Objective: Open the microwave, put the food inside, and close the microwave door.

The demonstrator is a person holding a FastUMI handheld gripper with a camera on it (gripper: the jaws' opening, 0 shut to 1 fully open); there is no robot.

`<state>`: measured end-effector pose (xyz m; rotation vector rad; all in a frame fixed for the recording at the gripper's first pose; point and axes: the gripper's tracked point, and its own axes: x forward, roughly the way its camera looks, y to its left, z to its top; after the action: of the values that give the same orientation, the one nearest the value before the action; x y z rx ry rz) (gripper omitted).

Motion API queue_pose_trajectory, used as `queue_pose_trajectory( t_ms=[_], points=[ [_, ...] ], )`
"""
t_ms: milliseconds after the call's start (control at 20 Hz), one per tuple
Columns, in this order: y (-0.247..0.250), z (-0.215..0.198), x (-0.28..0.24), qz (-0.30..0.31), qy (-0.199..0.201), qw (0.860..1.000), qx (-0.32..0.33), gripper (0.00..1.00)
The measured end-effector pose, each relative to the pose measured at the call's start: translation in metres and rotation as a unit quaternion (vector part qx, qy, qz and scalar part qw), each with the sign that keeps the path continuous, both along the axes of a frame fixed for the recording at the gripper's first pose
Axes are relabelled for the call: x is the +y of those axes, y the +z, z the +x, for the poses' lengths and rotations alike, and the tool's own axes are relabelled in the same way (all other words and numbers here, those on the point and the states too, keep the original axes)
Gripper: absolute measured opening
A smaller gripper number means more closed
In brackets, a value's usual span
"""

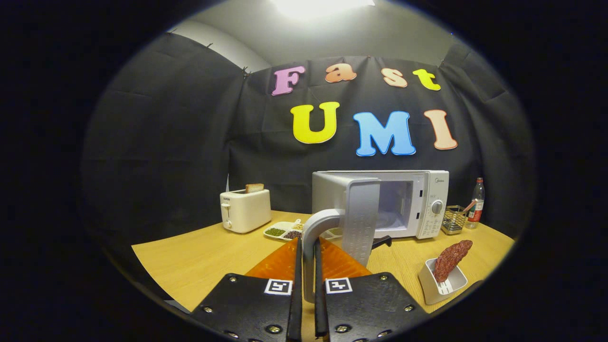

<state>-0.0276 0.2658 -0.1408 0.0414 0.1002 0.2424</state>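
Gripping the microwave door's curved handle (309, 247) between nearly closed fingers, my gripper (308, 285) holds the door (361, 218) swung wide, so the microwave (408, 199) cavity stands clear. The gripper points level, straight at the oven. The meat in its white dish (444, 285) waits right of the fingers.

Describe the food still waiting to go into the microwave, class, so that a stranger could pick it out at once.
Start at the white microwave, whose door stands open with its handle pinched in the hand-held gripper. On the wooden table in front of its dial sits a small white dish. The food leans in it: one long, dark reddish, grainy piece, unlike the toast in the toaster.
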Motion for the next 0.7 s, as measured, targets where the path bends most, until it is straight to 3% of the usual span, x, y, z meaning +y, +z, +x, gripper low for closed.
queue_pose_trajectory(
  t_ms=[250,700],
  points=[
    [0.011,-0.015,0.019,0.007,0.024,1.000,-0.001,0.11],
    [0.077,-0.050,-0.027,0.039,0.136,0.989,-0.038,0.11]
  ],
)
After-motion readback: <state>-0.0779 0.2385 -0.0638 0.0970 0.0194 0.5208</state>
